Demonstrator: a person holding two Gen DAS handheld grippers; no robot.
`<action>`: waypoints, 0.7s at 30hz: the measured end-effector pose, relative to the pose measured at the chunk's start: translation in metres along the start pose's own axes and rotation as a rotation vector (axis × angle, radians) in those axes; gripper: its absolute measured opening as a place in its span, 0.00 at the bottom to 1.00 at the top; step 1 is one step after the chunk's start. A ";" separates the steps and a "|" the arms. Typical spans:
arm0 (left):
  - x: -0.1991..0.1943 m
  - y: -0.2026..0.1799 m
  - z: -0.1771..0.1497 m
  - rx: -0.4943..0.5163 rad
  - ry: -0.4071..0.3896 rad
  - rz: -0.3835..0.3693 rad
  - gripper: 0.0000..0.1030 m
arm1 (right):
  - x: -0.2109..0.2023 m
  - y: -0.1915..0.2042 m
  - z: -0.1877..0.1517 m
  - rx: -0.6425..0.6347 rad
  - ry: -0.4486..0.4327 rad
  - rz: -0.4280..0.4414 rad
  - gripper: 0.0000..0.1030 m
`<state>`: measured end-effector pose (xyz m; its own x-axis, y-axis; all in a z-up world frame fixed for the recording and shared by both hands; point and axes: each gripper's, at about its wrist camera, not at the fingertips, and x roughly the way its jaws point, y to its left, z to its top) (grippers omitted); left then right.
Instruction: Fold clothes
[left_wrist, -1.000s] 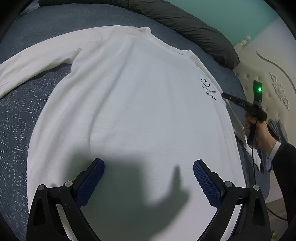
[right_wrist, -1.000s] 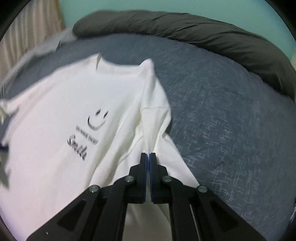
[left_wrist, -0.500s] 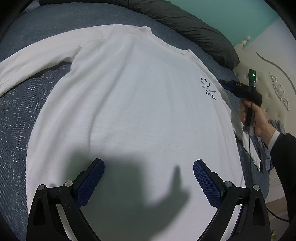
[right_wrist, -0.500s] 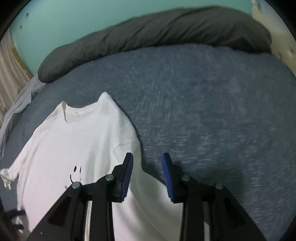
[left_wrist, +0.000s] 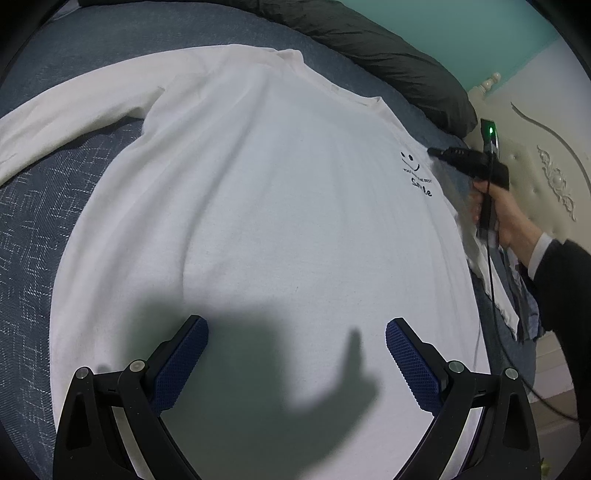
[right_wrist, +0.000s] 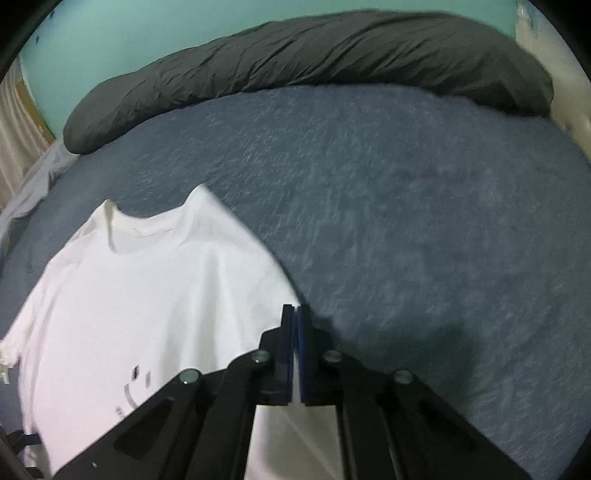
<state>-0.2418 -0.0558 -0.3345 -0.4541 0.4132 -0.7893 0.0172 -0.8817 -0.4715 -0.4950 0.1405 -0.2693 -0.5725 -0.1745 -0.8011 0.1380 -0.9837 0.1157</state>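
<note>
Left wrist view
Shirt: a white long-sleeved shirt (left_wrist: 266, 221) lies spread flat, front up, on a blue bedspread (left_wrist: 33, 229); it fills the middle of the view, collar at 12 o'clock.
Sleeve: one sleeve (left_wrist: 74, 110) stretches out toward 9 o'clock, flat on the bedspread.
Print: a small black smiley and lettering (left_wrist: 415, 173) sits on the chest at 2 o'clock.
Left gripper: the left gripper (left_wrist: 295, 354) hovers over the shirt's lower part at 6 o'clock, jaws spread wide, nothing between the blue pads; its shadow falls on the cloth.
Right gripper: the right gripper (left_wrist: 434, 152), held in a hand (left_wrist: 506, 214) with a dark cuff, points at the shirt's edge at 3 o'clock, just beside the print; its jaw gap is too small to judge here.
Duvet: a dark grey duvet (left_wrist: 388, 62) lies rolled along the far side, 12 to 2 o'clock.

Right wrist view
Right gripper: jaws pressed together at 6 o'clock (right_wrist: 294, 314), over the shirt's edge; whether any cloth is pinched between them cannot be told.
Shirt: the shirt (right_wrist: 147, 288) lies at 8 o'clock, collar toward 10 o'clock.
Bedspread: bare blue bedspread (right_wrist: 424, 240) fills the right half.
Duvet: the duvet (right_wrist: 314, 62) runs along the top.
</note>
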 end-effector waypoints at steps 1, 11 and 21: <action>0.000 0.000 0.000 0.002 0.001 0.001 0.96 | 0.000 -0.002 0.005 0.001 -0.006 -0.008 0.01; 0.005 -0.002 0.002 0.018 0.014 0.008 0.96 | 0.027 -0.016 0.029 -0.037 0.032 -0.132 0.01; 0.010 -0.005 0.003 0.014 0.018 0.006 0.98 | 0.008 -0.035 0.023 0.010 -0.031 -0.129 0.02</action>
<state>-0.2487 -0.0482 -0.3387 -0.4383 0.4120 -0.7989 0.0075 -0.8871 -0.4616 -0.5227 0.1721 -0.2664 -0.6097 -0.0477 -0.7912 0.0539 -0.9984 0.0187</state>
